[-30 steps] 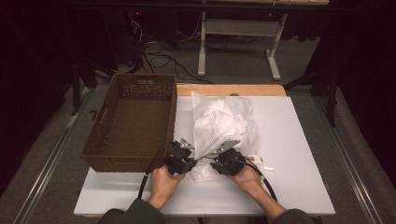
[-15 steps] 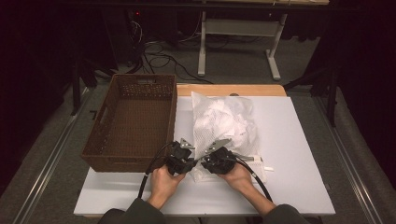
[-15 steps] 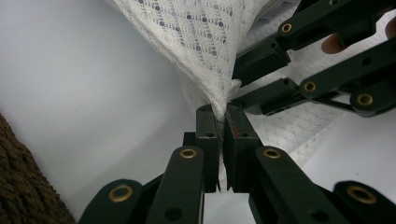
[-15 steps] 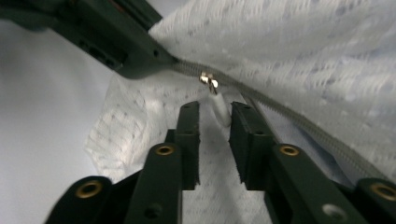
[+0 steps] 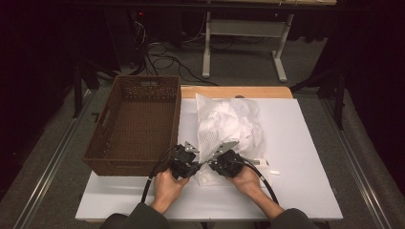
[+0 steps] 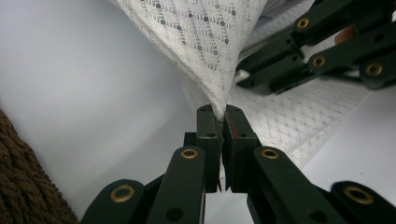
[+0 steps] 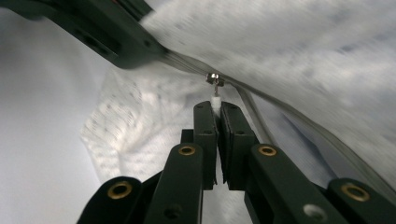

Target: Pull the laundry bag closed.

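Right hand-held gripper (image 7: 217,108) pinches zipper pull (image 7: 215,99) (mesh bag (image 5: 228,125) unlabelled).

White diamond-mesh bag (image 5: 228,128), brown woven basket (image 5: 135,125), white table (image 5: 305,157), black tongs (image 6: 219,122).

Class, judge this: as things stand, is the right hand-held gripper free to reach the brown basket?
Probably not yet: the right hand-held gripper is shut on the zipper pull of the mesh bag, and the left hand-held gripper sits between it and the basket.
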